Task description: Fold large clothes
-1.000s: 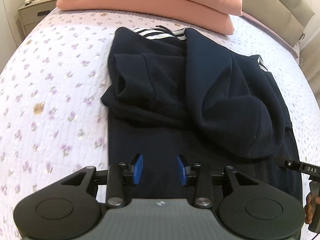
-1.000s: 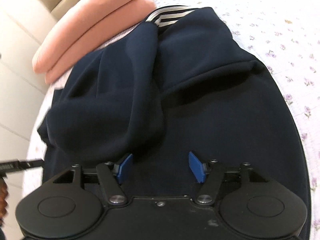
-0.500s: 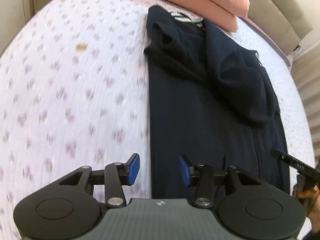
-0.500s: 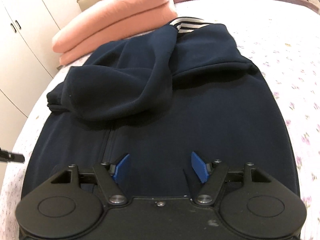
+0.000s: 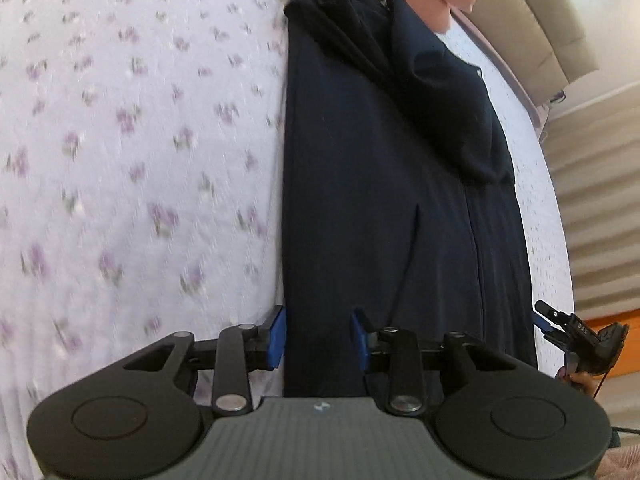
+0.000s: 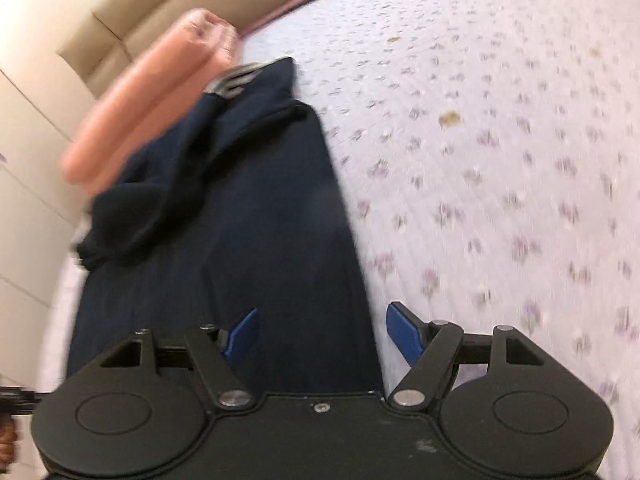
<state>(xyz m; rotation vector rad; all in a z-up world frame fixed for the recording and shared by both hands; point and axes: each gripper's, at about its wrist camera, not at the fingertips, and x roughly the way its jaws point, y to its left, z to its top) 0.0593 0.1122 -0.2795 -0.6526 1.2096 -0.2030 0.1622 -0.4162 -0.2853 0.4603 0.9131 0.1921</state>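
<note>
A dark navy garment (image 5: 380,184) lies lengthwise on the bed, both sleeves folded across its upper half, striped collar at the far end. It also shows in the right wrist view (image 6: 256,216). My left gripper (image 5: 318,338) is open and empty at the garment's near left corner, its fingers straddling the left edge. My right gripper (image 6: 322,336) is open and empty at the near hem, straddling the garment's right edge in that view. The right gripper (image 5: 576,332) shows at the far right of the left wrist view.
The bed has a white quilt with small purple flowers (image 5: 140,160), also in the right wrist view (image 6: 500,180). Stacked salmon pillows (image 6: 152,104) lie beyond the collar. A beige padded headboard (image 5: 552,20) stands behind them.
Both grippers have drawn back from the folded sleeves to the garment's near hem and swung outward to its two side edges. Both stay open. The garment has not moved.
</note>
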